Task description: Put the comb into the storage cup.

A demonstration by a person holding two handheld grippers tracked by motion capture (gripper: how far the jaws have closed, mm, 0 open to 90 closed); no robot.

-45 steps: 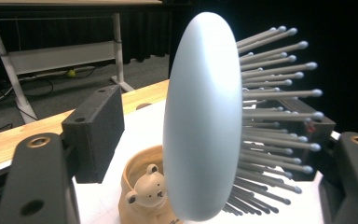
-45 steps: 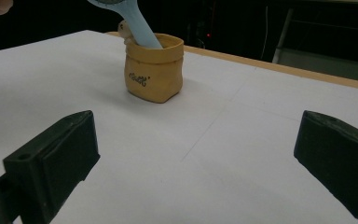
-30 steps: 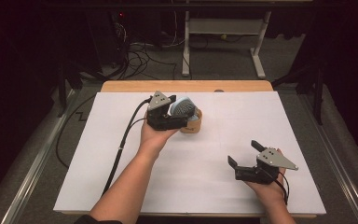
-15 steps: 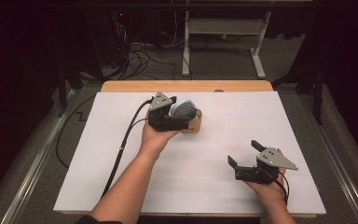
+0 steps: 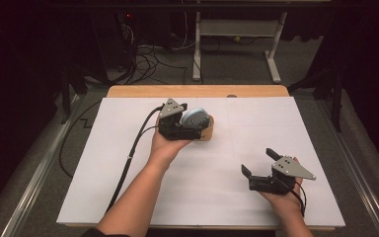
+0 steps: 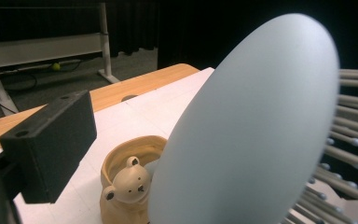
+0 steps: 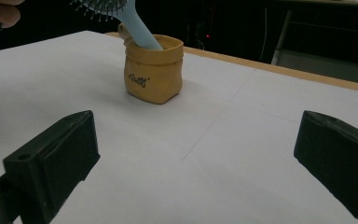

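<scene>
From above, I see my left gripper at the brush, whose head sits over the tan pot on the white sheet. My right gripper rests well apart, jaws spread on nothing.

The left gripper view adds the bear face on the pot and the brush's smooth back beside one jaw; the jaws have just been opening and I see no pad pressing it.

The right gripper view alone shows the brush handle standing inside the pot.
</scene>
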